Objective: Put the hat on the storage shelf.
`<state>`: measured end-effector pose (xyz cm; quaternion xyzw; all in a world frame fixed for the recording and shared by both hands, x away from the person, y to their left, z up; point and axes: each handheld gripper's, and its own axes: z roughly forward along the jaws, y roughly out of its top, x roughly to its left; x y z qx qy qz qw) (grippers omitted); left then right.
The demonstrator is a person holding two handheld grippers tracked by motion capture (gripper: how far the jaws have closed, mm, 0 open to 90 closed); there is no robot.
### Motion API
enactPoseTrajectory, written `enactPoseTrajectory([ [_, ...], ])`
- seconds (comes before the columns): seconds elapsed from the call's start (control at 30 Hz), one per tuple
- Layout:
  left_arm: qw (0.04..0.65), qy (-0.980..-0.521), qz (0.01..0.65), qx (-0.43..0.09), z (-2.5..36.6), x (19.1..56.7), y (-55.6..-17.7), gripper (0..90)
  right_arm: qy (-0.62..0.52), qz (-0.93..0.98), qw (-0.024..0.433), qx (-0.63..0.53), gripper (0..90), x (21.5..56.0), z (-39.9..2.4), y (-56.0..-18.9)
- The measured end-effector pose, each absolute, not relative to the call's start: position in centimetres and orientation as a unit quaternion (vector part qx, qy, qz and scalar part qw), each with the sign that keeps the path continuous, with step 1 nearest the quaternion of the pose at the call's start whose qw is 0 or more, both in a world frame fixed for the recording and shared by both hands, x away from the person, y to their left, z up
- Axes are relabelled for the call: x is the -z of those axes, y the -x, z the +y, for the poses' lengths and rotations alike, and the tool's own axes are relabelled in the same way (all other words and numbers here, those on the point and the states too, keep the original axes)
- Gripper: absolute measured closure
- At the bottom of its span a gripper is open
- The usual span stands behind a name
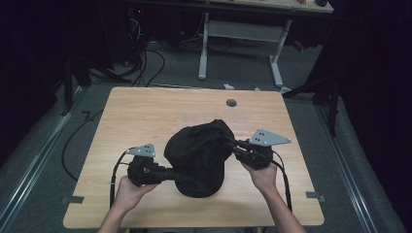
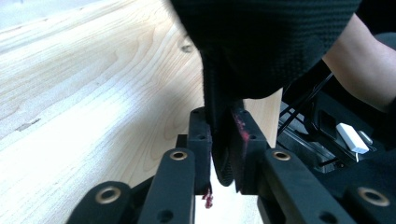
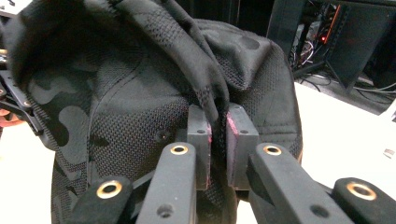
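Because you have a grip on opposite sides of the black cap (image 1: 200, 158), it hangs stretched between your two tools rather than slumping on the wooden table (image 1: 136, 116). Your left gripper (image 1: 180, 176) comes in from about eight o'clock and is clenched on the cap's lower edge; in the left gripper view the jaws pinch a thick rim of fabric (image 2: 223, 140), most likely by the brim. Your right gripper (image 1: 229, 142) comes in from about three o'clock and is clamped on a raised fold of the crown (image 3: 215, 109), which the right gripper view shows drawn up into a ridge between the pads. Holding it at two points like this looks meant to spread or turn the cap, not just carry it.

The cap sits near the table's middle, toward your edge, and at least its lower part appears to rest on the wood. It is dark knit cloth with a faint camouflage pattern, with a small eyelet (image 3: 162, 136) showing on a panel. The crown is crumpled and folded over.
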<state>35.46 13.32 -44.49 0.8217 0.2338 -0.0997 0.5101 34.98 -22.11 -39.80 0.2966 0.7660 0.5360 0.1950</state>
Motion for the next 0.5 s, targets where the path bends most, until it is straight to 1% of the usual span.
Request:
enactPoseTrajectory([
  [0.1, 0.516, -0.819, 0.229, 0.103, 13.5, 44.1, -35.2, 83.3, -0.295, 0.762, 0.196, -0.542, 81.1, 39.6, -22.0, -35.1],
  [0.17, 0.522, -0.817, 0.223, 0.101, 13.6, 43.8, -35.0, 85.4, -0.299, 0.758, 0.193, -0.546, 78.7, 39.7, -21.9, -35.2],
  [0.27, 0.525, -0.817, 0.219, 0.096, 13.6, 43.6, -34.9, 86.2, -0.304, 0.755, 0.193, -0.547, 76.7, 39.8, -22.0, -35.3],
  [0.3, 0.524, -0.819, 0.214, 0.091, 13.5, 43.5, -34.7, 86.4, -0.308, 0.754, 0.196, -0.546, 74.5, 39.8, -22.0, -35.3],
  [0.43, 0.528, -0.818, 0.214, 0.083, 13.7, 43.4, -34.6, 86.6, -0.314, 0.751, 0.195, -0.547, 70.8, 39.8, -22.0, -35.3],
  [0.5, 0.533, -0.814, 0.217, 0.08, 13.9, 43.4, -34.6, 86.7, -0.32, 0.748, 0.19, -0.55, 66.5, 39.8, -22.1, -35.5],
])
